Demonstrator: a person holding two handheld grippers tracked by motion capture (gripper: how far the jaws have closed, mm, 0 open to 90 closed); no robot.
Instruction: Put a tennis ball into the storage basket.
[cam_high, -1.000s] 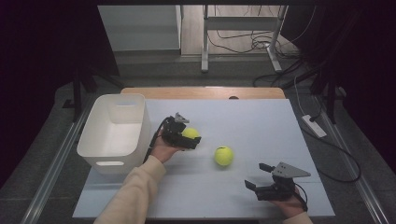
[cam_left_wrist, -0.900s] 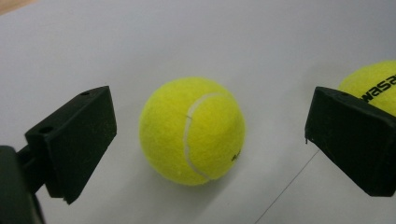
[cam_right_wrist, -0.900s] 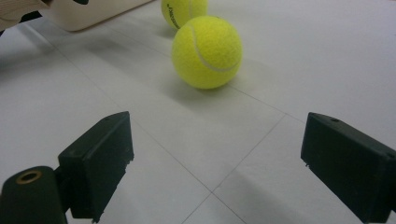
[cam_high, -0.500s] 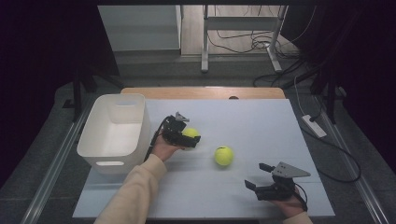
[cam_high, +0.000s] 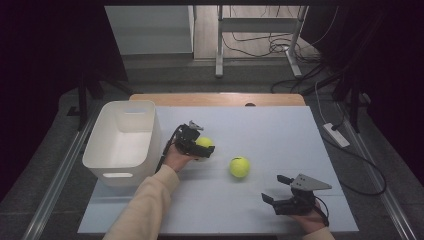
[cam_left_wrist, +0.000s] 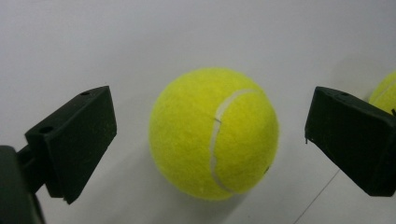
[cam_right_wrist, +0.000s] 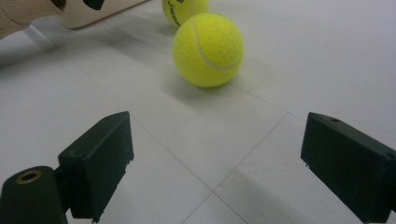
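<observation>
Since a second ago almost nothing has shifted: my left gripper (cam_high: 199, 145) still sits left of centre in the high view, its fingers (cam_left_wrist: 74, 140) apart around one tennis ball (cam_left_wrist: 214, 133) that rests on the bench (cam_high: 280, 130), not yet clamped. The second tennis ball (cam_high: 239, 167) lies at mid-frame. My right gripper (cam_high: 280, 192) waits spread wide at lower right, and the white bin (cam_high: 105, 150) at left looks empty, so I judge everything remains.

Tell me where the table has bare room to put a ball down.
Bare table lies beyond both tennis balls toward the wooden edge, and along the right side past the right tool. The white bin also stands empty. It is crowded where the left tool straddles one tennis ball, with the second ball close by.
</observation>
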